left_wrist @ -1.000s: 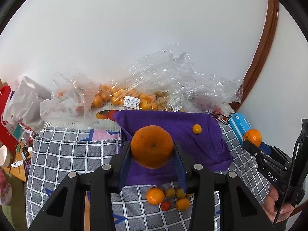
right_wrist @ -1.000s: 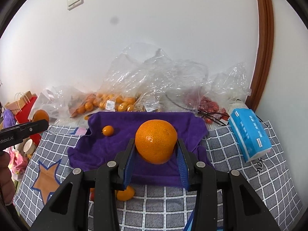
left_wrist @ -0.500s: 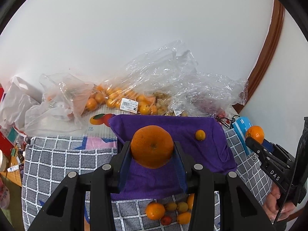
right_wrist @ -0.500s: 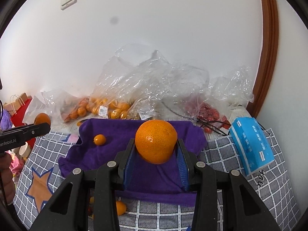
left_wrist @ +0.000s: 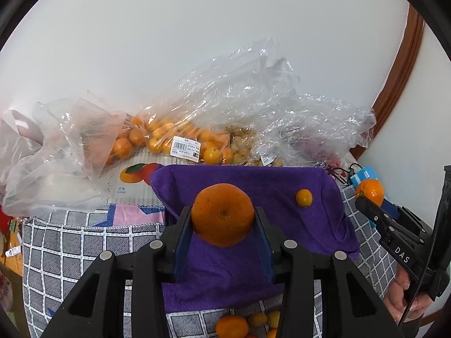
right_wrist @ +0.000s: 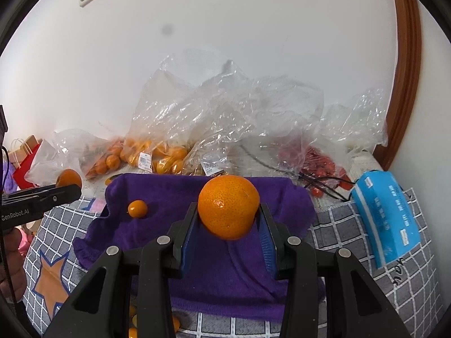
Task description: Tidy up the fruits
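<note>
Your left gripper (left_wrist: 223,219) is clamped on a large orange (left_wrist: 222,214), mid-frame over the purple towel (left_wrist: 253,186). Your right gripper (right_wrist: 228,217) pinches a brighter orange (right_wrist: 228,207) the same way. A small kumquat (right_wrist: 137,209) lies on the towel. Only the right view shows the whole blue tissue pack (right_wrist: 386,217); only the left shows your right hand (left_wrist: 406,295), lower right. Both grippers tilt downward.

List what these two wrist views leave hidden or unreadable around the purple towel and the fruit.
- Loose fruit pile, left wrist view: cut off by the bottom edge and the left tongs, so no count.
- Purple towel, right wrist view: its near middle is hidden behind the right tongs and their orange.
- Bagged fruit: crumpled plastic blurs it.
- Price label: print too small.
</note>
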### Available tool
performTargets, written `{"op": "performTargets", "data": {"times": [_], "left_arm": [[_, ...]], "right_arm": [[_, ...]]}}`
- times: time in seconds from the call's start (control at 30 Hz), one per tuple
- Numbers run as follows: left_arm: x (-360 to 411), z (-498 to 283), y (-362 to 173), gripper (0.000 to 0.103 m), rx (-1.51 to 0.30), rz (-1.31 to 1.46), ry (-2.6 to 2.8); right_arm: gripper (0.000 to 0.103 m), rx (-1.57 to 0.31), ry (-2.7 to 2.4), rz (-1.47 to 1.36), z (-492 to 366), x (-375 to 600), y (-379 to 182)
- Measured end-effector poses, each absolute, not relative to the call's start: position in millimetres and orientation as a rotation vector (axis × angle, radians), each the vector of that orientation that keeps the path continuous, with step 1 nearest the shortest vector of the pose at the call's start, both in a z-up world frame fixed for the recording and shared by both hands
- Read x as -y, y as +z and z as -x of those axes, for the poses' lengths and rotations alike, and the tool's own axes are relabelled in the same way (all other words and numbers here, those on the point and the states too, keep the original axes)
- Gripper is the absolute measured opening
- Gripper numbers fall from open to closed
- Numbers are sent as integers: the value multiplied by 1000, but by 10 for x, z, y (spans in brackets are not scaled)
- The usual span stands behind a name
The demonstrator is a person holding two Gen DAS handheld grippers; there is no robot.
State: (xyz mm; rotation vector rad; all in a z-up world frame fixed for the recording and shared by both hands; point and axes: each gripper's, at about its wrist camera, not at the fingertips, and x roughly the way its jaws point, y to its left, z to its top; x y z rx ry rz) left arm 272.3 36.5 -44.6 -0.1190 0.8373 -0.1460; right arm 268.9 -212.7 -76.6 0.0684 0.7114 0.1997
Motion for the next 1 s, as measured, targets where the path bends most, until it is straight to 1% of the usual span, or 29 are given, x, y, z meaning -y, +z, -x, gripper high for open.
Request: {"op": "performTargets", "data": {"times": [0.5, 1.0], "left_arm": [[-378, -3120, -783, 40, -899, 154, -139], [-482, -3268, -979, 40, -932, 188, -140]], "right_arm": [[40, -770, 199, -55, -3066, 2095, -1121], [40, -805, 200, -46, -3250, 2063, -1344]]}}
